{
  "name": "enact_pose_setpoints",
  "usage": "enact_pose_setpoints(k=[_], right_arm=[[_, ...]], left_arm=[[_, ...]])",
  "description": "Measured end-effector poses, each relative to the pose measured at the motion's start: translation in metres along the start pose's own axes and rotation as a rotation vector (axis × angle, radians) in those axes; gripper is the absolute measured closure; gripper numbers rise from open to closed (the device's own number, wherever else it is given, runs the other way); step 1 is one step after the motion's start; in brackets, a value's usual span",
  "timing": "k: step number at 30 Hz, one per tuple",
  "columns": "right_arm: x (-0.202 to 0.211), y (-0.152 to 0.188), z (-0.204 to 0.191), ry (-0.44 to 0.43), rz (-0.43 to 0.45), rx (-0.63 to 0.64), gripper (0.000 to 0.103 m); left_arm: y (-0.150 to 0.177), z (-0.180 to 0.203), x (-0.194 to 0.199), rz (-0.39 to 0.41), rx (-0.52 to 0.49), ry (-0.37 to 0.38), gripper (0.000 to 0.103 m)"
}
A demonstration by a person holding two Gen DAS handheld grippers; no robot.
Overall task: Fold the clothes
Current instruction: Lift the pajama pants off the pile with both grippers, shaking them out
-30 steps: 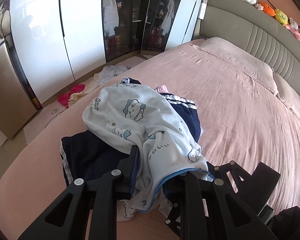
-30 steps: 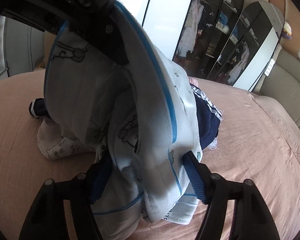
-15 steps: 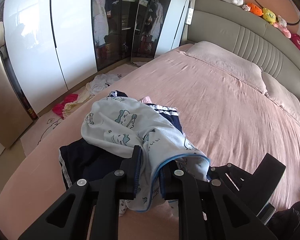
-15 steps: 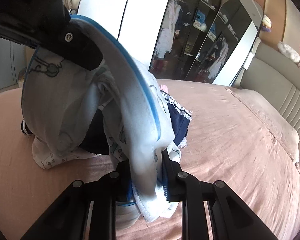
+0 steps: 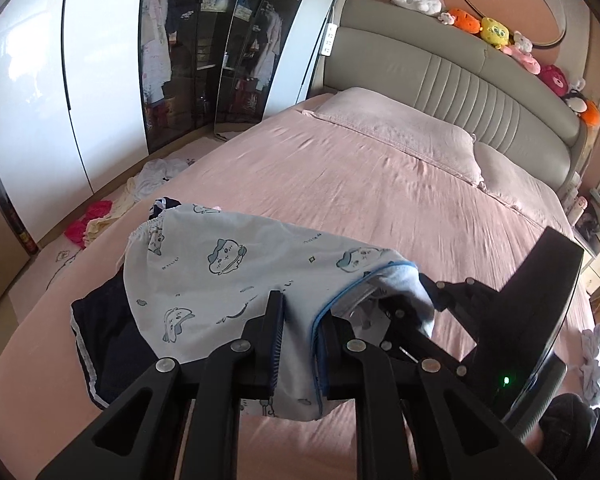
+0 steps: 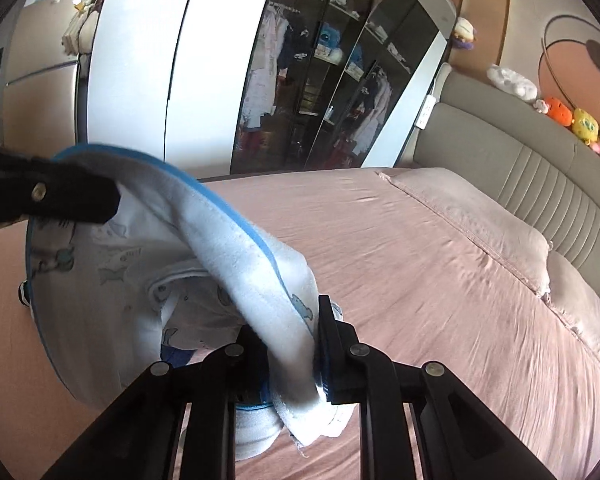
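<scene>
Pink sheets cover the big bed [image 5: 380,184], with a grey headboard [image 5: 440,80] behind it. Both grippers tip downward toward the bed. The left gripper [image 5: 298,340] is squeezed tight on the white cartoon-print garment [image 5: 228,276], near its blue edge. The right gripper [image 6: 292,344] is closing, with the same garment pinched between its fingers. The cloth hangs stretched between them, above a dark blue garment [image 5: 104,332] lying on the bed.
</scene>
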State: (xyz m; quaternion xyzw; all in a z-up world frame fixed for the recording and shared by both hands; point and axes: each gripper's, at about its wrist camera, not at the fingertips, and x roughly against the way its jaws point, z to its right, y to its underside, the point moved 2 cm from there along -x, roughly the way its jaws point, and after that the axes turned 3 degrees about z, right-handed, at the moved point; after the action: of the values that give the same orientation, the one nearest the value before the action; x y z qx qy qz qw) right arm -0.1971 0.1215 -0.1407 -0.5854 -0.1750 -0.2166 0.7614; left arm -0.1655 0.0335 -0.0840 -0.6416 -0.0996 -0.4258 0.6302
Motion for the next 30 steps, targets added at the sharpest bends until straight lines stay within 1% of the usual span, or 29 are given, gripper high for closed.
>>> enact_pose_setpoints(k=[3,5,7,9,10,12,14,15,16,18,19,20,22,24,25,27,30], right_arm=[[0.021,-0.004,0.008,0.015,0.011,0.025,0.087],[0.030,-0.010,0.015,0.017,0.024,0.034,0.087],[0.041,-0.018,0.020,0.028,0.043,0.051,0.087],[0.054,-0.026,0.023,0.033,0.062,0.064,0.087],[0.053,-0.034,0.027,0.033,0.068,0.070,0.087],[0.067,-0.039,0.030,0.042,0.084,0.073,0.087],[0.078,-0.046,0.037,0.050,0.096,0.057,0.087],[0.082,-0.051,0.042,0.053,0.101,0.045,0.087],[0.087,-0.055,0.047,0.056,0.109,0.034,0.087],[0.098,-0.062,0.057,0.062,0.125,0.014,0.087],[0.104,-0.066,0.062,0.065,0.133,0.005,0.087],[0.110,-0.069,0.068,0.071,0.141,-0.003,0.087],[0.124,-0.074,0.078,0.086,0.157,-0.014,0.087],[0.138,-0.078,0.089,0.104,0.173,-0.021,0.087],[0.145,-0.080,0.095,0.113,0.181,-0.024,0.087],[0.160,-0.084,0.106,0.133,0.197,-0.029,0.087],[0.183,-0.088,0.126,0.152,0.208,-0.052,0.087]], left_arm=[[0.004,0.011,0.000,-0.008,0.004,-0.003,0.090],[0.007,0.013,-0.003,-0.028,0.047,0.006,0.090],[0.009,0.016,-0.002,-0.032,0.114,0.068,0.090],[0.008,0.022,0.003,-0.005,0.158,0.119,0.090],[0.007,0.025,0.007,0.010,0.172,0.136,0.089],[0.005,0.032,0.013,0.029,0.182,0.157,0.089],[0.003,0.040,0.015,0.015,0.179,0.170,0.086],[0.003,0.045,0.015,0.004,0.167,0.167,0.080],[0.002,0.049,0.016,0.000,0.163,0.166,0.069],[0.002,0.053,0.020,0.008,0.188,0.175,0.058],[0.002,0.055,0.022,0.015,0.206,0.185,0.051],[0.002,0.057,0.024,0.026,0.231,0.208,0.048],[0.003,0.063,0.030,0.051,0.265,0.239,0.033],[0.003,0.070,0.036,0.082,0.295,0.263,0.026],[0.003,0.074,0.039,0.098,0.308,0.271,0.025],[0.003,0.084,0.046,0.129,0.328,0.259,0.025],[0.004,0.099,0.057,0.169,0.349,0.243,0.021]])
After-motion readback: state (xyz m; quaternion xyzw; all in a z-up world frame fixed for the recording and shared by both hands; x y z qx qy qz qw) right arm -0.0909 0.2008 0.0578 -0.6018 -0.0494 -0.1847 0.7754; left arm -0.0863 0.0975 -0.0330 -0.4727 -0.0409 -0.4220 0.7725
